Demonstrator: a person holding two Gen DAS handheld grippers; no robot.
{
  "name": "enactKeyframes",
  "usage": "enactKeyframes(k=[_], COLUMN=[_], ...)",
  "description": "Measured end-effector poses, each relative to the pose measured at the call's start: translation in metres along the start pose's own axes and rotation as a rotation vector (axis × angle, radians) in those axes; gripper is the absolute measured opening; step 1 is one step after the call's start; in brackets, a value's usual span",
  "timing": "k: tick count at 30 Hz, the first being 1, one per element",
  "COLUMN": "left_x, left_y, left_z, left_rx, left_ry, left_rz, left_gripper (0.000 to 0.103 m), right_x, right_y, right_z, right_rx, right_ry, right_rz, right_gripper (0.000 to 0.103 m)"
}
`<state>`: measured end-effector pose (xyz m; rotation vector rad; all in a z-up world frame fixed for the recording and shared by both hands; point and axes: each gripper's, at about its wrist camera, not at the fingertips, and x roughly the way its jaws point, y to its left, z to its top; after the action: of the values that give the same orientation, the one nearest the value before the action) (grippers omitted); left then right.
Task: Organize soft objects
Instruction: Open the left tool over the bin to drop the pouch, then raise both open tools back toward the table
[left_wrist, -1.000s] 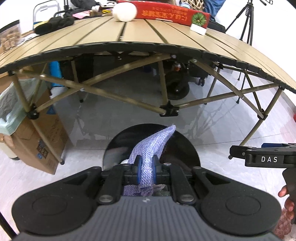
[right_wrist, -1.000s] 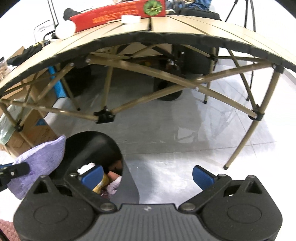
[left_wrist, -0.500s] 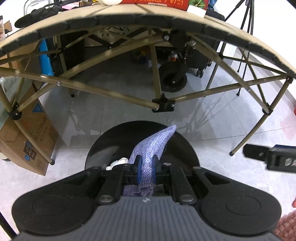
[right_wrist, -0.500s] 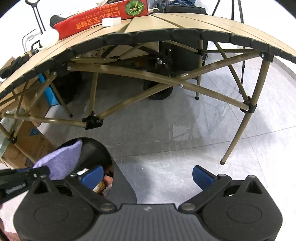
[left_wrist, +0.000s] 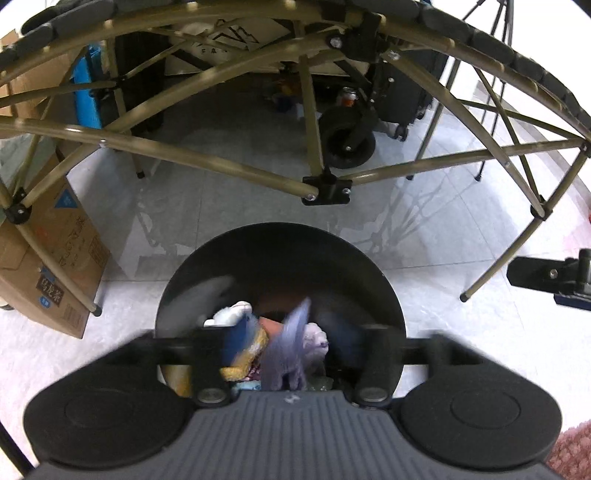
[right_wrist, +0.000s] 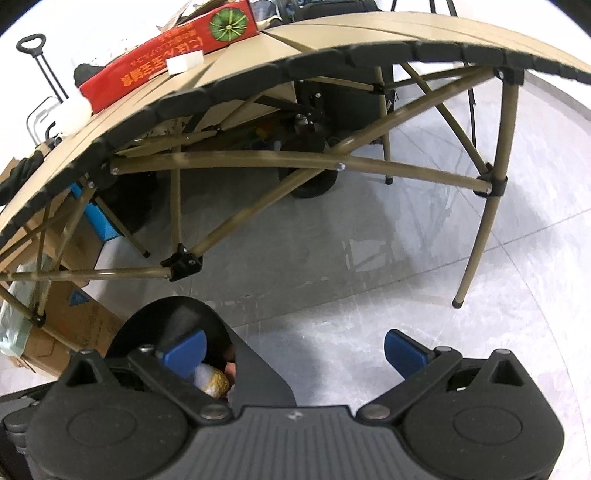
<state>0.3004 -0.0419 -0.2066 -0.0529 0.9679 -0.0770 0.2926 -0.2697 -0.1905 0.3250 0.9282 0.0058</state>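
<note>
"马龙茶" on cardboard box (left_wrist: 51, 295)

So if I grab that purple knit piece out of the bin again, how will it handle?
Probably floppy: the purple knit cloth hangs in a limp, blurred fold between the open left hand-held gripper fingers, over the black bin. Likely light, and its knit texture should resist slipping. It may snag on the other soft toys beneath it.

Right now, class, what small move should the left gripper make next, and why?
Probably lift the left gripper straight up. Its fingers are spread, and the purple knitted cloth hangs blurred between them over the black bin, seemingly released.
</note>
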Motion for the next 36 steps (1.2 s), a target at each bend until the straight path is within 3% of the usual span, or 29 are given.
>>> enactKeyframes(k=[2, 7, 19, 27, 36], left_x=[-0.003, 0.001, 0.000, -0.020, -0.056], left_y=[0.002, 0.002, 0.001, 0.000, -0.002], left_z=[0.001, 0.001, -0.001, 0.004, 0.011], left_rx=[-0.015, -0.013, -0.018, -0.022, -0.002], left_ry=[-0.012, 0.023, 0.047, -0.028, -0.150], left_rz=[0.025, 0.065, 0.051, 0.056, 0.068], left_gripper=[0.102, 0.103, 0.103, 0.103, 0.103], right_x=[0.000, 0.001, 0.005, -0.006, -0.038], right_y=[-0.003, -0.002, -0.003, -0.003, 0.004], right_z=[0.000, -0.002, -0.002, -0.002, 0.000], right_rx=[0.013, 0.010, 0.014, 0.033, 0.010], right_ry=[0.003, 0.009, 0.024, -0.008, -0.112], right_rz=[0.009, 0.009, 0.008, 0.024, 0.065], right_gripper=[0.103, 0.103, 0.103, 0.103, 0.103])
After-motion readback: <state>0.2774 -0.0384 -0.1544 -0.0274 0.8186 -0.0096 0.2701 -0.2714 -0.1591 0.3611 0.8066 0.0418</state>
